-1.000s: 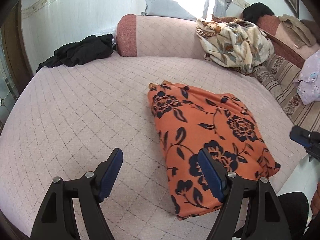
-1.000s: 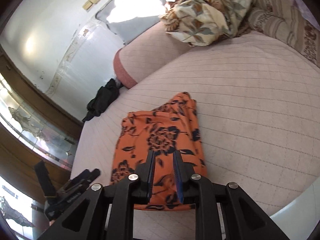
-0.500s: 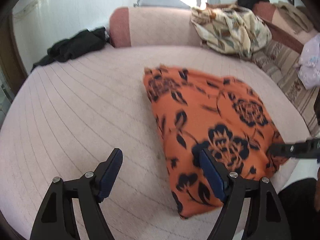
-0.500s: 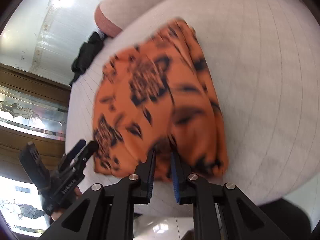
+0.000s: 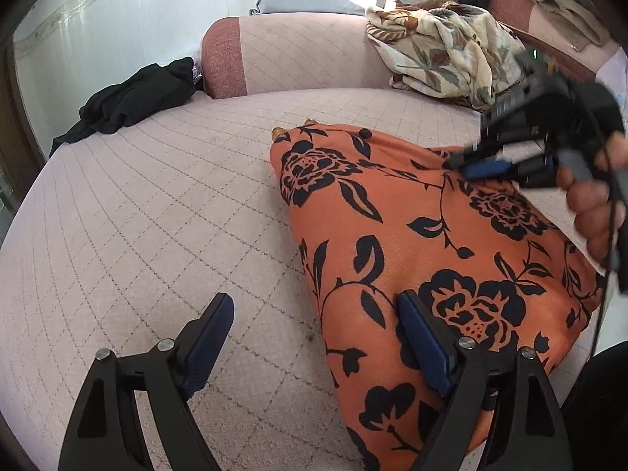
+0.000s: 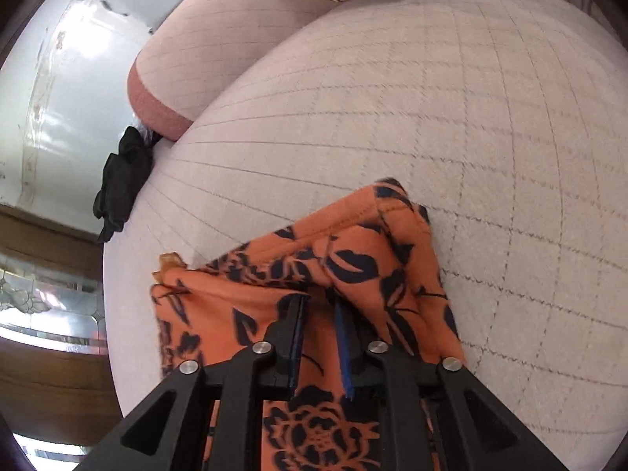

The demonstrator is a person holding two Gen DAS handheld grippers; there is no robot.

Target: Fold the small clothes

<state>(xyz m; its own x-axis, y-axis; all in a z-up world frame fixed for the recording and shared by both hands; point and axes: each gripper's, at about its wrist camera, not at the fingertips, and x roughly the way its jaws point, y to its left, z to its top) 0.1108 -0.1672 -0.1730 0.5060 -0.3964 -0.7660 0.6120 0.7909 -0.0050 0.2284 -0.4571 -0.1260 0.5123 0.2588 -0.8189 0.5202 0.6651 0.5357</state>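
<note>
An orange garment with a black flower print (image 5: pixel 412 243) lies folded on the pink quilted bed (image 5: pixel 157 216). My left gripper (image 5: pixel 314 337) is open low over the garment's near left edge, its right finger (image 5: pixel 422 333) resting on the cloth and its left finger over bare bed. My right gripper (image 6: pixel 318 314) is nearly shut over the garment's far edge (image 6: pixel 353 251), with cloth bunched between and around the fingers. It also shows in the left wrist view (image 5: pixel 506 165) at the garment's far right edge, held by a hand.
A black garment (image 5: pixel 129 102) lies at the bed's far left corner. A pink bolster (image 5: pixel 294 55) runs along the back. A flowered cream blanket (image 5: pixel 443 59) is heaped at the back right. A wall and wooden frame stand left.
My right gripper has moved from the garment's near edge across to its far edge and now has cloth between its fingers. My left gripper has come closer to the near left edge.
</note>
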